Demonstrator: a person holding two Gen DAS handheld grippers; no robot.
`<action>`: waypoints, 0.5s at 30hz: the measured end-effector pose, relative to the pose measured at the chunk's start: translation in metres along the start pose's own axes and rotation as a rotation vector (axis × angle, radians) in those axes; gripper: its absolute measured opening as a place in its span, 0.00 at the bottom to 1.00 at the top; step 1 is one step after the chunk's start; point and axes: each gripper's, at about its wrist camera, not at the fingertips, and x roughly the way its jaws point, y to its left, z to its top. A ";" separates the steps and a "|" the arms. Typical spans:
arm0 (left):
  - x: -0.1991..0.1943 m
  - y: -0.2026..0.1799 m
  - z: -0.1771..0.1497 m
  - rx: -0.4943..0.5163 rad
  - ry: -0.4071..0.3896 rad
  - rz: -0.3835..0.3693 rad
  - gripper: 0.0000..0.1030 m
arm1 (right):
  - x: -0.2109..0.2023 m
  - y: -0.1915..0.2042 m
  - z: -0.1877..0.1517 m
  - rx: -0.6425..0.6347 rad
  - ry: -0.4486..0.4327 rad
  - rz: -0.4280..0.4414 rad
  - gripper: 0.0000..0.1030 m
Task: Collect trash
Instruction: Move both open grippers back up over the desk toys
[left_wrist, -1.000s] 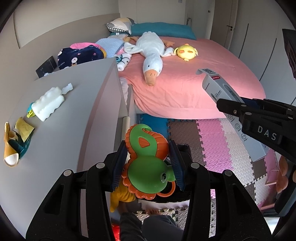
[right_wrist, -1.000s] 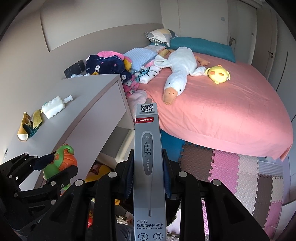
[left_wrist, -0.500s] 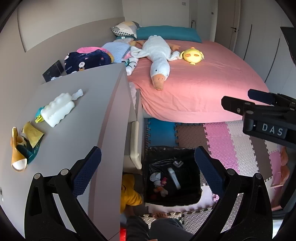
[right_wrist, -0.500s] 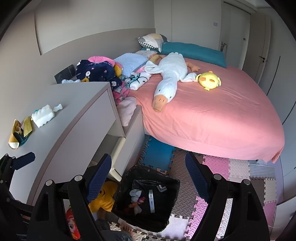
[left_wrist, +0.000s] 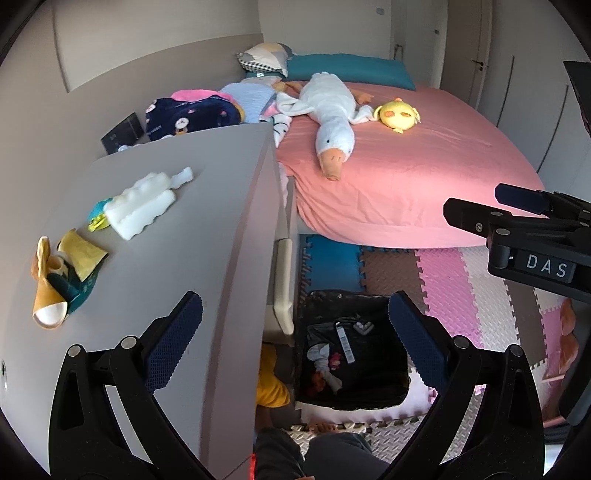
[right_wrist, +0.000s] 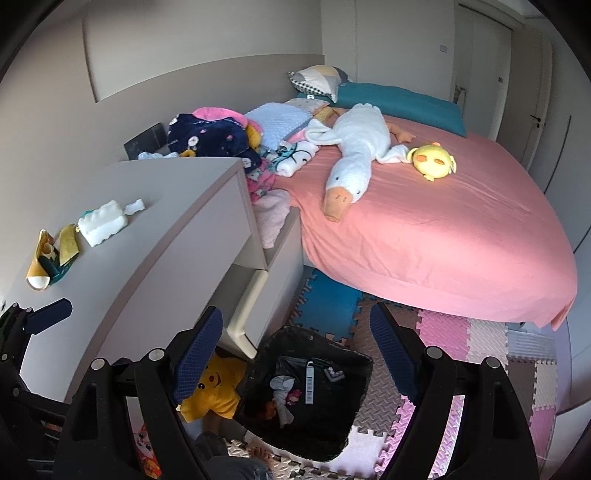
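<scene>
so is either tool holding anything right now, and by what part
Nothing is held. The left tool and the right tool both stand wide open with bare pads, hanging over the black trash bin on the floor mats.

A home bedroom: a pink-sheeted bed with a white plush goose, pastel foam floor mats and a grey dresser.

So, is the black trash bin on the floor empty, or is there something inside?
Not empty. The trash bin holds a long white box, crumpled grey-white paper and some small colourful items.
</scene>
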 end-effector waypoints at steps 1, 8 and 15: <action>-0.001 0.004 -0.001 -0.007 0.000 0.004 0.95 | 0.000 0.006 0.000 -0.008 -0.003 0.013 0.80; -0.007 0.034 -0.010 -0.045 0.001 0.054 0.95 | 0.006 0.039 0.004 -0.051 -0.005 0.064 0.80; -0.016 0.072 -0.019 -0.108 -0.009 0.117 0.95 | 0.012 0.069 0.005 -0.081 0.001 0.112 0.80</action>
